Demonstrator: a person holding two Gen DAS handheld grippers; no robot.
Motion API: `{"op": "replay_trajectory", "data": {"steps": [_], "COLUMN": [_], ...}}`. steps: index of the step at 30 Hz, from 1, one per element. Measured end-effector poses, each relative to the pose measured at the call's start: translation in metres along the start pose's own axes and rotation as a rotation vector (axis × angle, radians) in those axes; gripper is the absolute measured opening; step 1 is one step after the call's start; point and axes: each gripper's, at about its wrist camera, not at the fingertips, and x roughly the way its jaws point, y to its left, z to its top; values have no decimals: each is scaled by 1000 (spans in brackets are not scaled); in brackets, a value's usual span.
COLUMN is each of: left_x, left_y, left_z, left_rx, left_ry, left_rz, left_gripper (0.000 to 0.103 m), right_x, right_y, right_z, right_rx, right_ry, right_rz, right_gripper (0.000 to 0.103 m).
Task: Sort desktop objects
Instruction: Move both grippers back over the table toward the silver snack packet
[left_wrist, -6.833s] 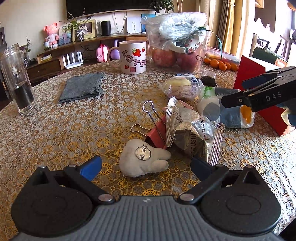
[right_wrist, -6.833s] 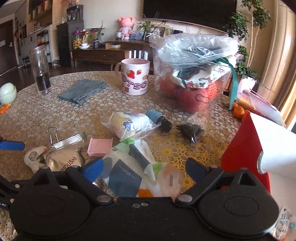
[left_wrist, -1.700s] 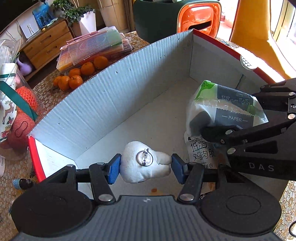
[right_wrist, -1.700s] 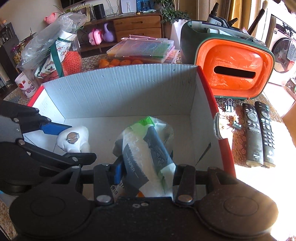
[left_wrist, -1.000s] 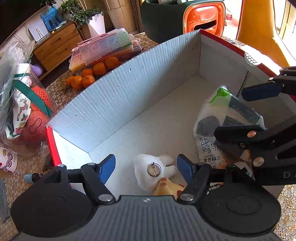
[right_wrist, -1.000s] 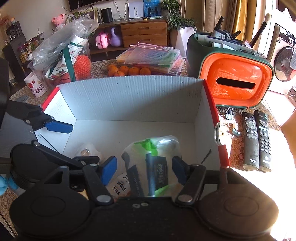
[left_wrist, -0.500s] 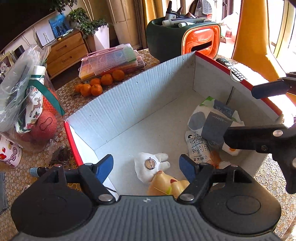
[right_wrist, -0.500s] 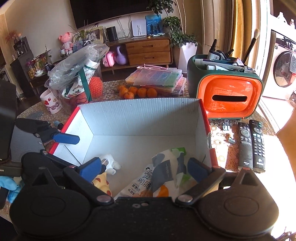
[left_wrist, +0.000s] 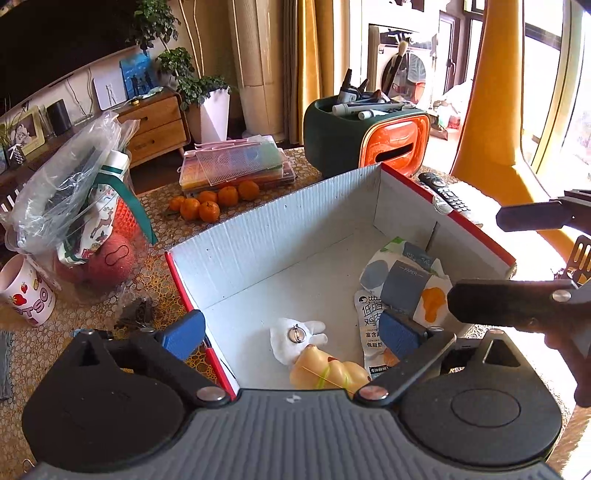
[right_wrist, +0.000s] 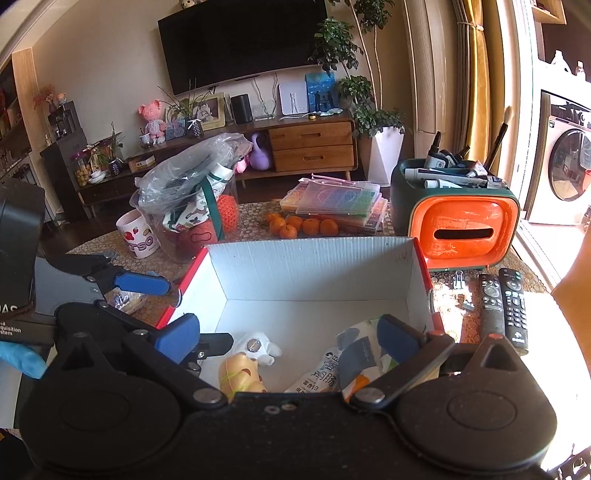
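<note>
Looks like the drop-off step is wrapping up. The white plush badge (left_wrist: 295, 338) and the tissue pack (left_wrist: 404, 282) both lie loose on the floor of the cardboard box (left_wrist: 280, 236), badge toward the near left corner, tissues by the right wall, with a yellow squishy toy (left_wrist: 327, 373) and a flat snack sachet (left_wrist: 369, 328) touching them near the front edge.

The left gripper (left_wrist: 291, 332) is opening, nothing between its blue pads. The right gripper (right_wrist: 286, 338) has its jaws spread wide, empty too, above the box.

My guess at the next move: swing both back over the lacy tablecloth (left_wrist: 48, 343) for whatever's left, probably the small crinkly bag (left_wrist: 135, 314) just outside the box's left wall.

Box is white corrugated card inside, red outside. Badge looks soft with a metal pin; tissue pack is glossy plastic.
</note>
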Motion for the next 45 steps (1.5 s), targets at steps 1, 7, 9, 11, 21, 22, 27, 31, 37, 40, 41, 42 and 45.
{"op": "replay_trajectory", "data": {"steps": [1,7,9,11,21,22,27,31,37,40,41,42,45], "left_x": [-5,-32,-39,-48,-84,-87,-101,-108,-112,-112,-112,-112,-112], "left_y": [1,15,19,25,57,62,80,92,108,120,125,130,142], "left_z": [-2,-14,-19,-28,-72,-77,-99,-116,-139,-147,-150,-153,-161], "left_rx": [-6,-39,-43,-43,-70,-78,-90,-84,-95,-110,-121,-133,-142], "left_ry": [-10,-53,-64,-76,-111,-116,-137,-150,-158,-157,-157,-158,-165], "left_rz": [1,-5,-3,12,61,68,99,121,143,157,161,161,168], "left_gripper": [101,102,103,103,103,103,103,103,103,103,103,103,103], "right_x": [-2,-20,-24,-28,-34,-33,-27,-21,-7,2,6,9,16], "right_y": [2,20,27,35,85,90,106,123,148,159,162,166,173], "right_z": [-1,-9,-12,-16,-35,-37,-39,-40,-40,-44,-45,-46,-49], "right_rx": [2,6,7,6,-56,-65,-49,-79,-109,-125,-131,-135,-138], "right_ry": [-6,-65,-80,-98,-99,-95,-82,-87,-86,-74,-70,-67,-63], "right_rz": [-1,20,31,38,14,10,15,11,37,51,54,59,70], "right_gripper": [102,103,103,103,103,103,103,103,103,102,102,102,102]}}
